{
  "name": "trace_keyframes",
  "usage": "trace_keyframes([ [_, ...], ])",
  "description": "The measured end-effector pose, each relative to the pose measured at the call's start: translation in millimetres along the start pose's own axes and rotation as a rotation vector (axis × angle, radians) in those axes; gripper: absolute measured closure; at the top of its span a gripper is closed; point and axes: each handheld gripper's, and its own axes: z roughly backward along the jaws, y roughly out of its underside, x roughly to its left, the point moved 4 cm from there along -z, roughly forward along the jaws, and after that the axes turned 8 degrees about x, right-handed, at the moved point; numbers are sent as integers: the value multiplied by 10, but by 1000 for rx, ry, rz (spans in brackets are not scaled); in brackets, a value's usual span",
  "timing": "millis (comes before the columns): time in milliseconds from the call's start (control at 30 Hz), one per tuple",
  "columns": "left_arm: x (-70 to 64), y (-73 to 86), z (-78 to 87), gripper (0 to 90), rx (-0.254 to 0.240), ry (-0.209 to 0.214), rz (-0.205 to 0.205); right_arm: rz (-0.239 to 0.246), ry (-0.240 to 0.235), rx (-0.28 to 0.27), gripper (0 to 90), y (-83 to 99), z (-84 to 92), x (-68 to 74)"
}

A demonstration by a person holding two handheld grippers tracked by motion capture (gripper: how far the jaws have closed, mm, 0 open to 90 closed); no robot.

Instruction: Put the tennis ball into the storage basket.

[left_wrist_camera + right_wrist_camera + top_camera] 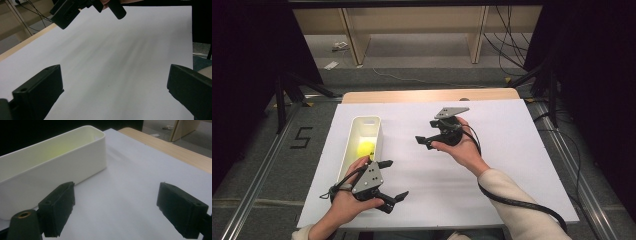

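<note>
A white sheet (492,165) covered most of the table (427,95), leaving a strip of bare wood along the far edge. A long white bin (353,145) lay lengthwise near the left edge of the sheet, and a yellow-green ball (365,148) sat inside it, about halfway along its length. The left gripper (392,178) was held near the front left corner of the sheet, just beside the near end of the bin, its jaws spread wide with nothing between them; in the left gripper view those jaws stood far apart over bare sheet. The right gripper (424,140) hovered around the middle of the sheet, to the right of the bin and apart from it, pointing toward the bin. Its jaws were also spread and empty; in the right gripper view they framed plain sheet, with the bin's side wall (50,167) just beyond the left-hand jaw and a yellow-green glow on the bin's inner wall.
</note>
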Motion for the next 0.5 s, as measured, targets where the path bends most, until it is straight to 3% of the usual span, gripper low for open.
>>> trace_keyframes([
  [500, 1, 1, 0, 0, 2, -1, 1, -54, 49, -23, 156, 285, 347, -161],
])
